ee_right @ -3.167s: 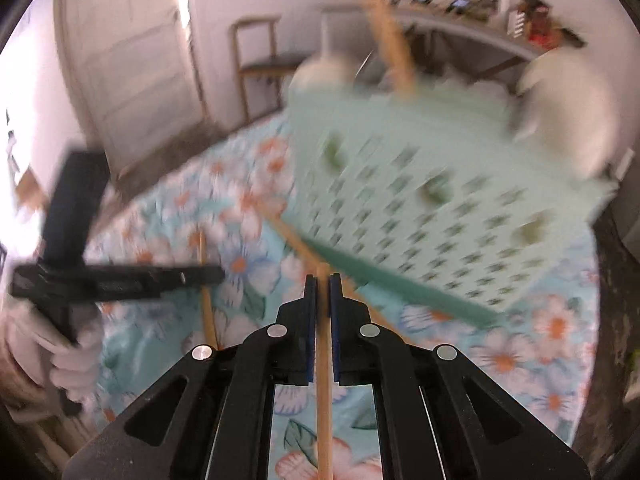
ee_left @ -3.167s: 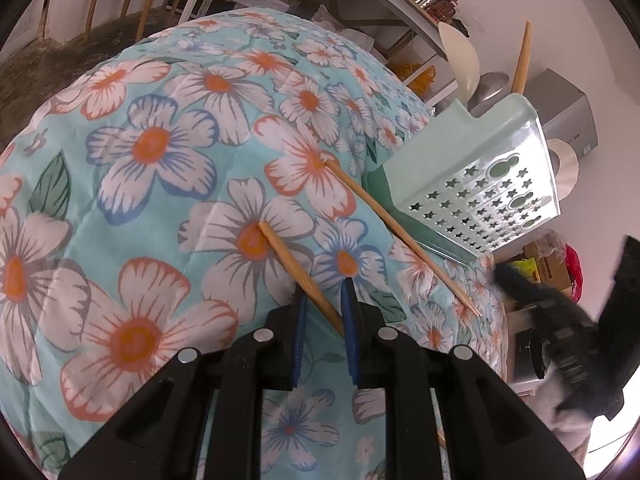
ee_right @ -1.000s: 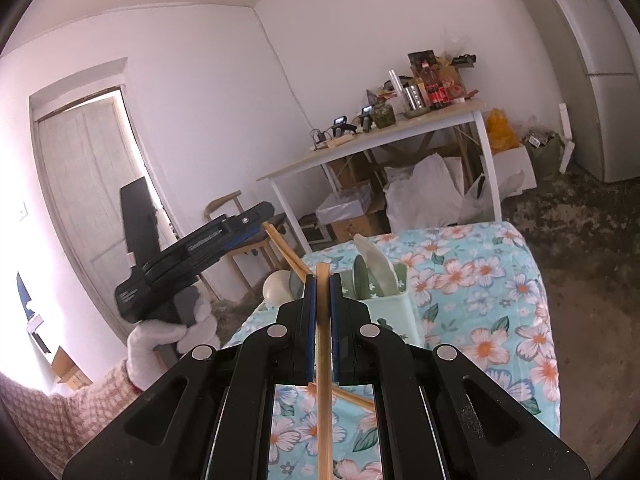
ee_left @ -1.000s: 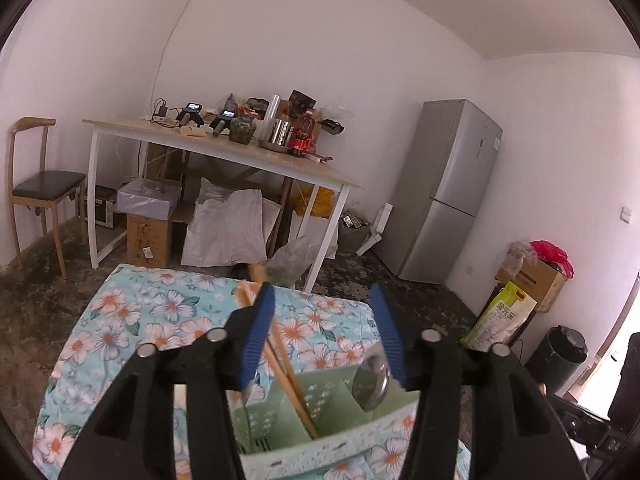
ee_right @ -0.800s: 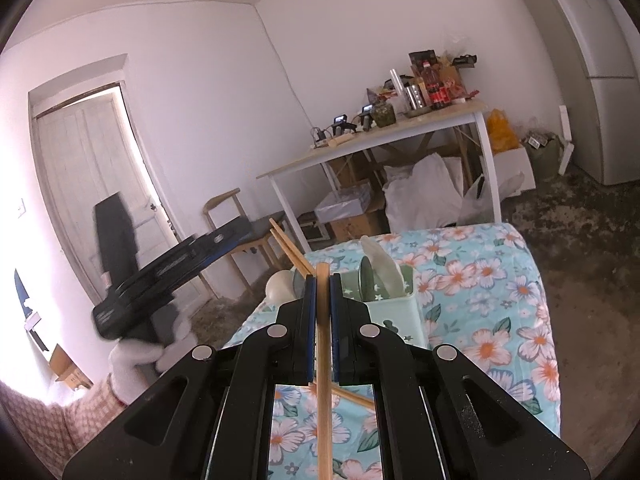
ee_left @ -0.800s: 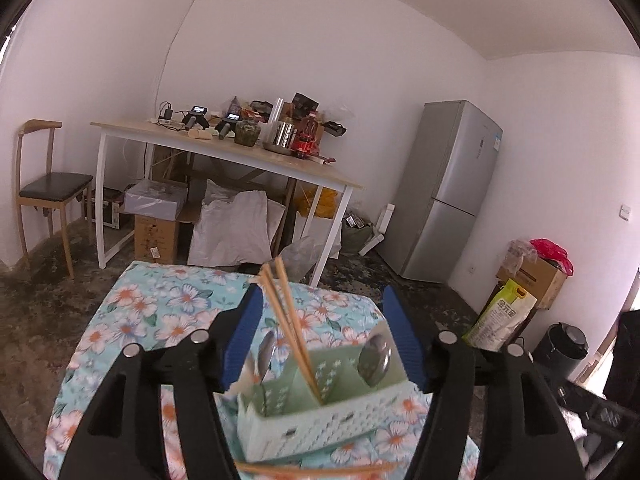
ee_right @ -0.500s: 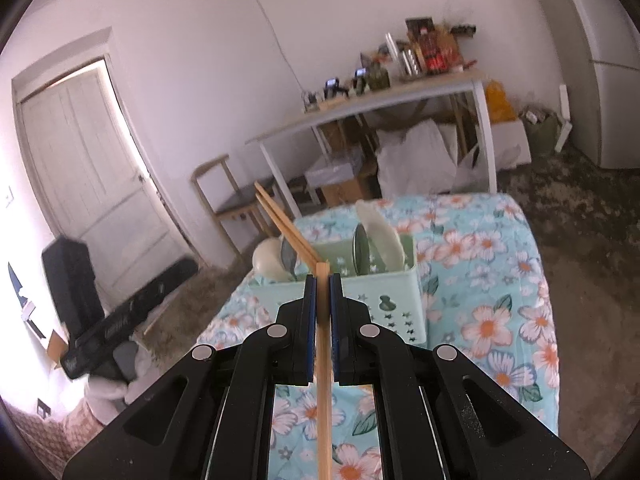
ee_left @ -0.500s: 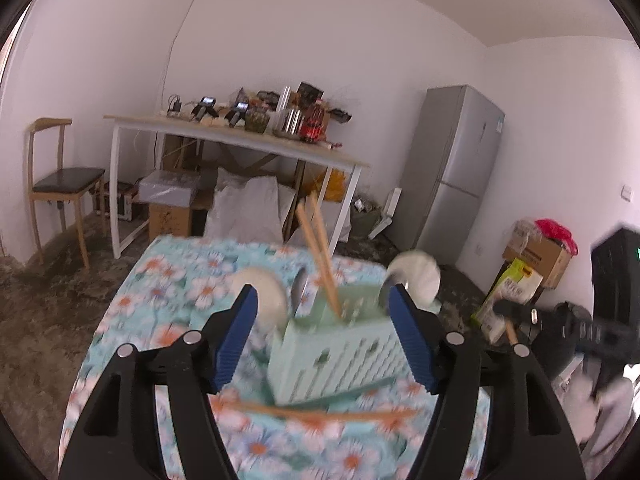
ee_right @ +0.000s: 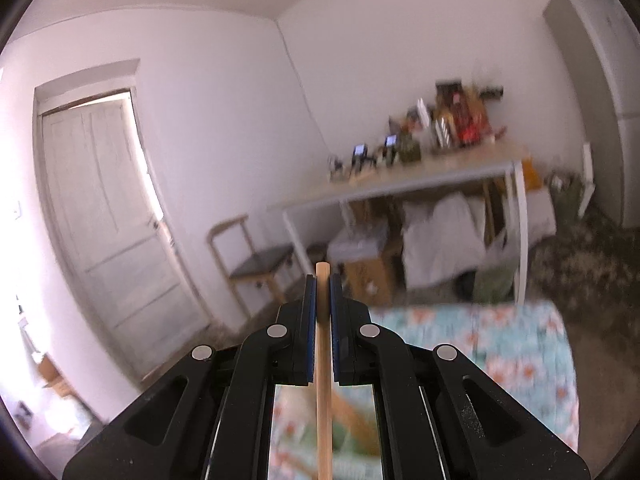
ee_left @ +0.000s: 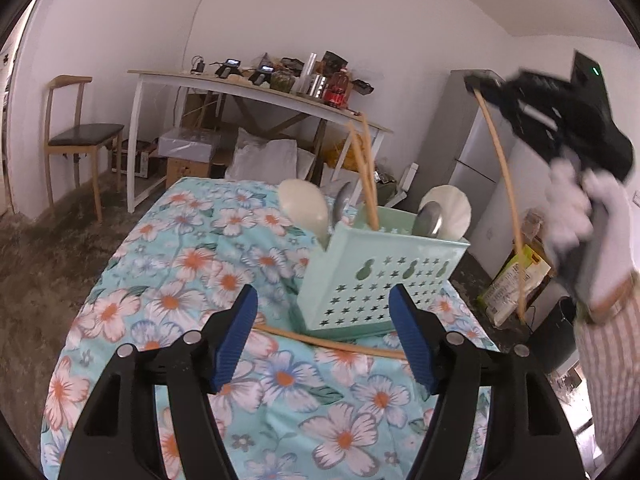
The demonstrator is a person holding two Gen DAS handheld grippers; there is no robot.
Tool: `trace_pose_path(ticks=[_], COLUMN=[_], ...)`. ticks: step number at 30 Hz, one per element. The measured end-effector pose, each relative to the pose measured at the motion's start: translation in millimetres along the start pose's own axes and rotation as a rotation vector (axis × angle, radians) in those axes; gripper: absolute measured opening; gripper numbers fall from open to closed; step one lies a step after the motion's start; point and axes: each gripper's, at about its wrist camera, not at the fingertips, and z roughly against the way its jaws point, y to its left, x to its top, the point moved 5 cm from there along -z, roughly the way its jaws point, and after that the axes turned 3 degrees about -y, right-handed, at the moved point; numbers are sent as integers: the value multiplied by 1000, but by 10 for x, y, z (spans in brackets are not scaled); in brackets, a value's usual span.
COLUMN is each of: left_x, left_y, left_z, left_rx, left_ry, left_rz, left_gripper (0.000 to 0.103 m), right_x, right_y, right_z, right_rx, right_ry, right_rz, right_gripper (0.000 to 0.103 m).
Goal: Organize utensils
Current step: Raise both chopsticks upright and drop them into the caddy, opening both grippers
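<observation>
A mint-green perforated utensil holder (ee_left: 380,280) stands on the flowered tablecloth (ee_left: 168,304). It holds two wooden chopsticks (ee_left: 366,172), white spoons (ee_left: 304,204) and metal spoons. One loose chopstick (ee_left: 332,342) lies on the cloth in front of the holder. My left gripper (ee_left: 324,340) is open and empty, just before the holder. My right gripper (ee_right: 321,292) is shut on a chopstick (ee_right: 322,380). In the left wrist view it (ee_left: 480,88) is held high at the right, with the chopstick (ee_left: 506,196) hanging down beside the holder.
Behind the table stand a cluttered white desk (ee_left: 256,88), a wooden chair (ee_left: 76,140), boxes and bags on the floor, and a grey fridge (ee_left: 476,152). A white door (ee_right: 104,216) is at the left in the right wrist view.
My left gripper let go of its chopstick into the holder, opened and drew back. My right gripper rose with its chopstick and now looks over the holder.
</observation>
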Motion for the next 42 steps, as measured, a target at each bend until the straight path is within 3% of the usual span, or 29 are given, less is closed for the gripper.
trace_pose_path(ticks=[6, 9, 17, 23, 29, 32, 37, 42], left_x=[-5, -9, -23, -34, -32, -37, -39, -66], left_y=[213, 301, 411, 413, 394, 376, 317, 261], left_z=[31, 42, 6, -16, -24, -12, 9, 22], left_rx=[36, 50, 67, 64, 63, 62, 59, 62], left_ry=[-2, -3, 2, 4, 4, 4, 7, 22], left_rz=[28, 39, 50, 56, 59, 58, 55, 58], left_gripper=[66, 66, 66, 66, 66, 66, 66, 66], right_x=[260, 268, -17, -124, -218, -263, -229, -253], right_y=[-55, -135, -277, -276, -274, -264, -293, -378], right_z=[-311, -454, -737, -771, -569, -404, 13, 450], right_rx=[-84, -122, -249, -271, -262, -252, -215, -120], right_ry=[-158, -193, -174, -149, -119, -104, -94, -10], right_rz=[50, 64, 175, 209, 198, 195, 130, -15], right_gripper=[5, 5, 5, 5, 6, 20, 25, 43])
